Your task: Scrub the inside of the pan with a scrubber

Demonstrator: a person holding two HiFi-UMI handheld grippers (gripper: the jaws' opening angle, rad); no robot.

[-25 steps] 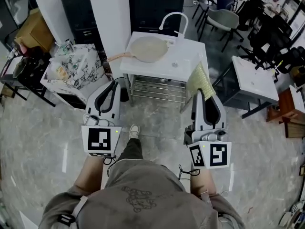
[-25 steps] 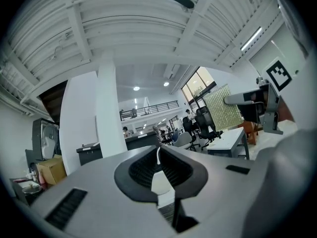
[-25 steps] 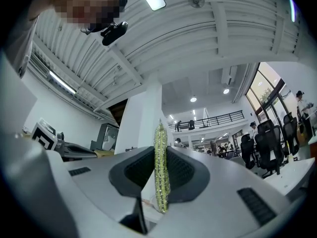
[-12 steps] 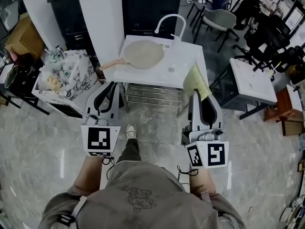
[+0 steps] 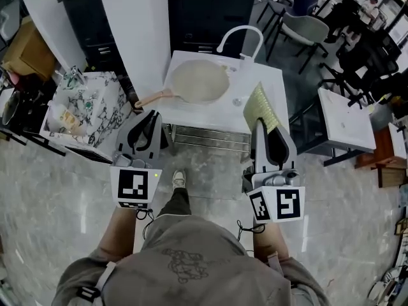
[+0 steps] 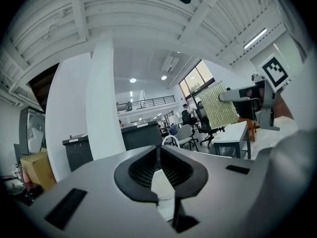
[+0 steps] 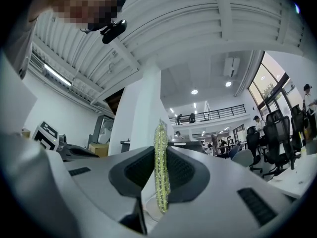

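Observation:
A beige pan (image 5: pixel 199 80) with a wooden handle lies on the white sink table (image 5: pixel 274 85), in the head view. My right gripper (image 5: pixel 262 121) is shut on a flat yellow-green scrubber (image 5: pixel 262 108), which stands on edge over the table's front right part. In the right gripper view the scrubber (image 7: pixel 160 167) is pinched edge-on between the black pads. My left gripper (image 5: pixel 152 115) hovers just left of the table's front corner, short of the pan handle. Its jaws are shut with nothing between them. The left gripper view shows the scrubber (image 6: pixel 221 104) held by the other gripper.
A curved white faucet (image 5: pixel 240 37) rises at the table's back. A marbled box of clutter (image 5: pixel 83 104) stands to the left, a white pillar (image 5: pixel 134 24) behind it. A second white table (image 5: pixel 347 123) and office chairs (image 5: pixel 299 27) are on the right. My foot (image 5: pixel 179 178) is on the floor.
Both grippers have advanced toward the sink table, which now lies closer. The scrubber now overlaps the table's front right, and the left gripper has neared the pan handle.

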